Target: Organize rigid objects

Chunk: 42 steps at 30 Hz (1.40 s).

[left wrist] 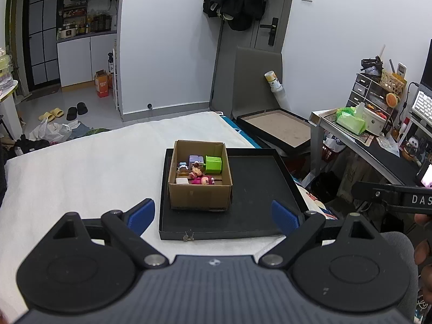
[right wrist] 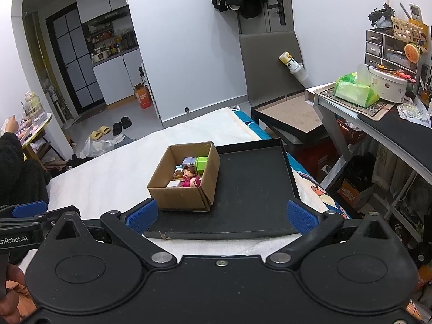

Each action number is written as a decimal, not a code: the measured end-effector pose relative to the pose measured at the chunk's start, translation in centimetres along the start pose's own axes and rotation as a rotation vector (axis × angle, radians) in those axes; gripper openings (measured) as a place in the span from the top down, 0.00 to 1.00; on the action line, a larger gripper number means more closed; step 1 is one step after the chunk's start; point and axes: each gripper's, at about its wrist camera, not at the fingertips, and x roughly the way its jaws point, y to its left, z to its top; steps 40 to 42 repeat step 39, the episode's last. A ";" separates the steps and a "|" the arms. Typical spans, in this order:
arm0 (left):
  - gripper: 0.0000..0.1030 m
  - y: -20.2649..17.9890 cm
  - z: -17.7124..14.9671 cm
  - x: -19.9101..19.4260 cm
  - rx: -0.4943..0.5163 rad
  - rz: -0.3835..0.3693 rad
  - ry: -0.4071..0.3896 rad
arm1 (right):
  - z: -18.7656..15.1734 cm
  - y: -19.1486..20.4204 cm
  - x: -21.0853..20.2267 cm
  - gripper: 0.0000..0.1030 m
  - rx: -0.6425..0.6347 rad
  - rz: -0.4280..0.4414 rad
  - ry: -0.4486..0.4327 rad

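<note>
Both grippers hover above the near edge of the bed, fingers spread wide and holding nothing. Left gripper [left wrist: 213,216]: blue pads [left wrist: 141,214] sit well apart, framing the near rim of the black tray [left wrist: 259,189]. Right gripper [right wrist: 221,216]: its pads [right wrist: 301,217] are equally wide apart, level with the tray's near edge. Tray position: flat on the white sheet [left wrist: 81,167]. Cardboard box [left wrist: 199,195]: upright, open-topped, on the left part of the tray. Box contents: green block [left wrist: 213,164], purple block [left wrist: 196,159], white block [left wrist: 181,181] and pink doll figure [left wrist: 199,176], packed close together.
</note>
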 end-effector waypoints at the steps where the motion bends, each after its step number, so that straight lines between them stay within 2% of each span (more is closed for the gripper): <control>1: 0.10 0.0 0.0 0.0 0.000 0.001 0.001 | 0.0 0.0 0.0 0.00 0.000 0.000 0.000; 42: 0.10 0.0 -0.4 0.4 0.001 -0.021 0.020 | -0.7 -0.3 0.4 0.00 0.003 0.002 0.016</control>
